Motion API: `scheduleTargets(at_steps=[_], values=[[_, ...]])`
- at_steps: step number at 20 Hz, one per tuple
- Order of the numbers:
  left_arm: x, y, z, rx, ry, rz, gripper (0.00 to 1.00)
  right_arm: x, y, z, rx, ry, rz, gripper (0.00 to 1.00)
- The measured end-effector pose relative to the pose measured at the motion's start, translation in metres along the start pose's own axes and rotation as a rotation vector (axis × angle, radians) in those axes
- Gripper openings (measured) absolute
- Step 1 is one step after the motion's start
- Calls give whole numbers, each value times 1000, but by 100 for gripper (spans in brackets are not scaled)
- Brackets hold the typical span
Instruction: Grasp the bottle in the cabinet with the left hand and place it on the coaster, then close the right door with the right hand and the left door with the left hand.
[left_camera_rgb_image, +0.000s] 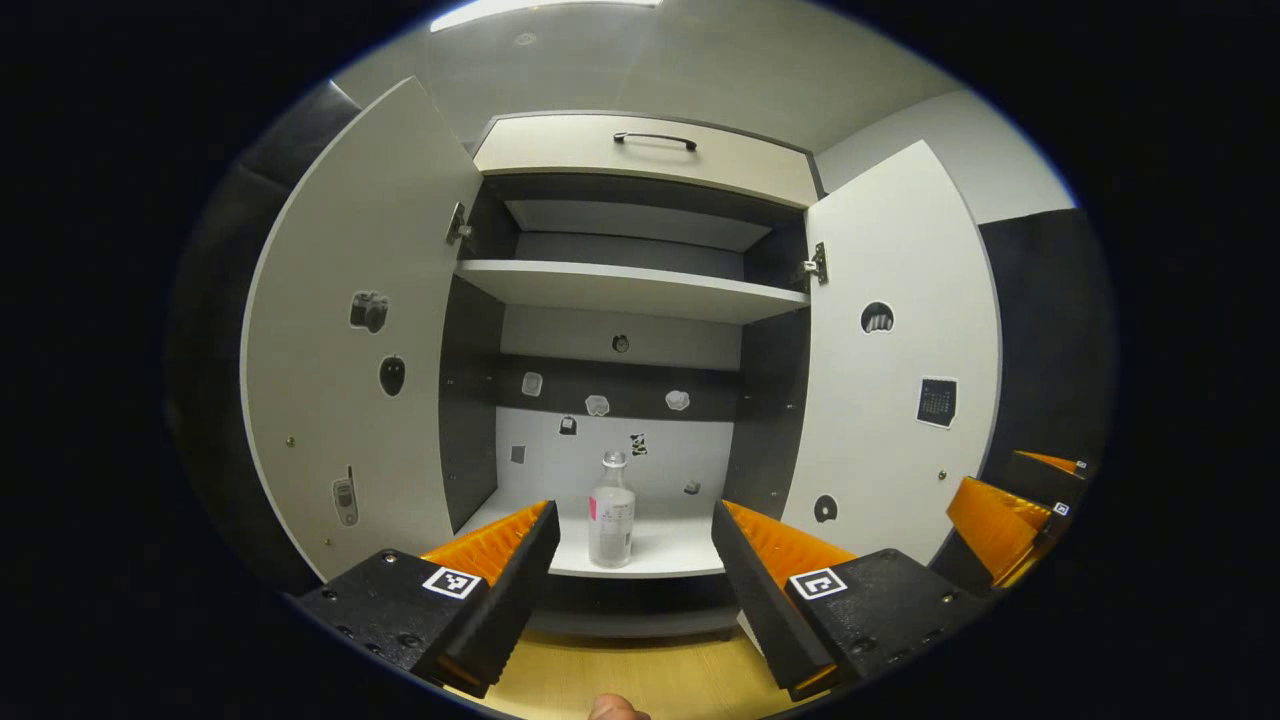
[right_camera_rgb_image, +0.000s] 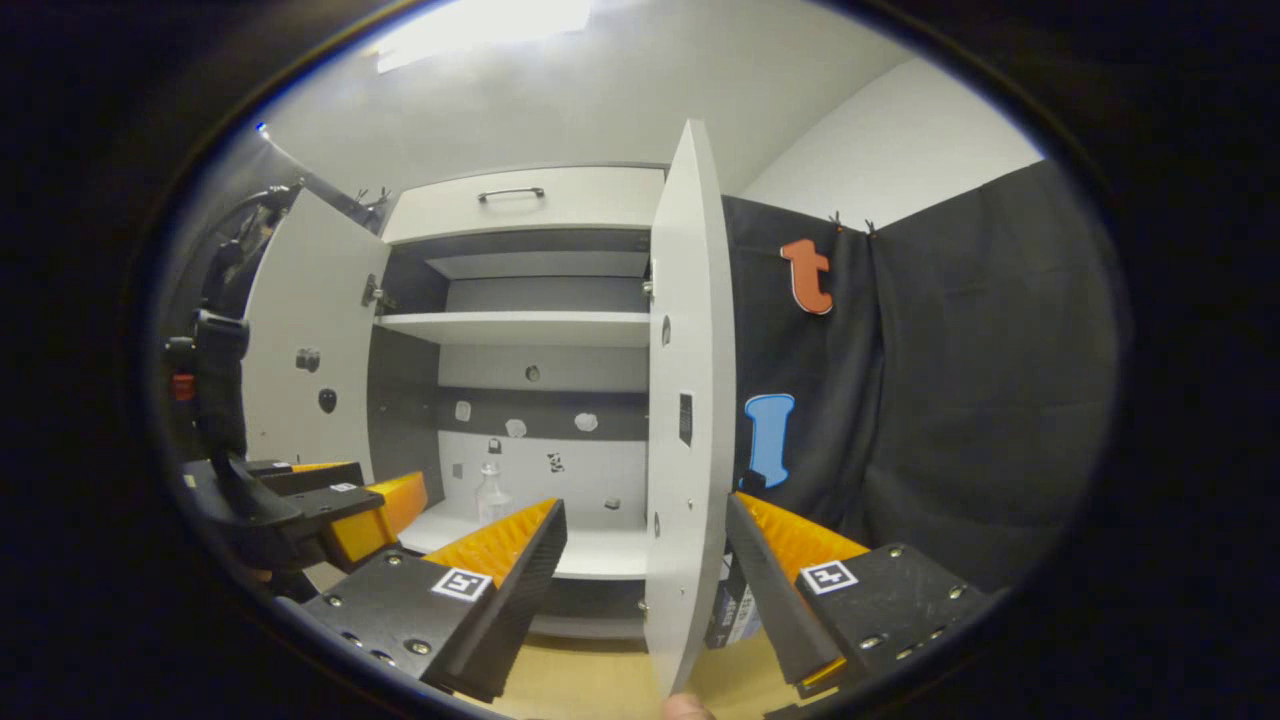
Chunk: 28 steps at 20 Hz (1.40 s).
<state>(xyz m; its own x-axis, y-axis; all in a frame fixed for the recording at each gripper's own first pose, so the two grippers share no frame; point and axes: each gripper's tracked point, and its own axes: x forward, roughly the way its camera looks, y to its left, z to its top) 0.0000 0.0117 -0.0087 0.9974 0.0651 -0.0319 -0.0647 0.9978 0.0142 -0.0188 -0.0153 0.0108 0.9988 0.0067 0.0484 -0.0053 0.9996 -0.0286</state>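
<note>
In the left gripper view the left gripper (left_camera_rgb_image: 632, 560) faces straight into the cabinet (left_camera_rgb_image: 640, 160), its jaws spread wide with nothing between them, and the bottle (left_camera_rgb_image: 611, 511) stands upright on the bottom shelf (left_camera_rgb_image: 680, 550), framed in the gap but well back from the fingertips. The bottle is clear plastic with a pale cap and a label showing a pink patch. Both doors hang open: the left door (left_camera_rgb_image: 350, 330) and the right door (left_camera_rgb_image: 890, 370) are flat pale panels dotted with small stickers, and more stickers sit on the cabinet's back wall. A middle shelf (left_camera_rgb_image: 630, 288) crosses the dark-sided interior, and a drawer front with a dark bar handle (left_camera_rgb_image: 655, 139) caps the top. At the right edge the right gripper (left_camera_rgb_image: 1015, 510) shows in part. A light wooden surface (left_camera_rgb_image: 640, 675) lies below the fingers. The right gripper view looks from farther right, so the right door (right_camera_rgb_image: 685, 420) appears nearly edge-on, standing between the parted jaws of the right gripper (right_camera_rgb_image: 645, 560), which pinch nothing. Here the bottle (right_camera_rgb_image: 491, 495) is small and partly hidden behind a ribbed finger. The left gripper (right_camera_rgb_image: 340, 500) appears at left. A black cloth wall (right_camera_rgb_image: 980, 400) hangs to the right, under a white ceiling with a bright lamp (right_camera_rgb_image: 480, 25).
</note>
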Motion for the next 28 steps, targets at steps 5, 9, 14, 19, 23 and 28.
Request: scheduleTargets(at_steps=[5,9,14,19,23,28], values=[[25,2,-5,16,18,15,96,-3,-12,5,-6,-18,-18,96],[50,1,-17,12,50,14,96,-5,-18,10,-2,-32,-26,96],[92,14,-37,3,97,42,96,-5,-34,14,-7,-49,-65,96],[141,26,-62,-14,153,71,96,-5,-59,16,-33,-64,-141,96],[178,34,-84,-13,194,94,96,-3,-77,17,-51,-72,-197,96],[215,43,-102,14,224,124,96,2,-89,14,-62,-63,-238,96]])
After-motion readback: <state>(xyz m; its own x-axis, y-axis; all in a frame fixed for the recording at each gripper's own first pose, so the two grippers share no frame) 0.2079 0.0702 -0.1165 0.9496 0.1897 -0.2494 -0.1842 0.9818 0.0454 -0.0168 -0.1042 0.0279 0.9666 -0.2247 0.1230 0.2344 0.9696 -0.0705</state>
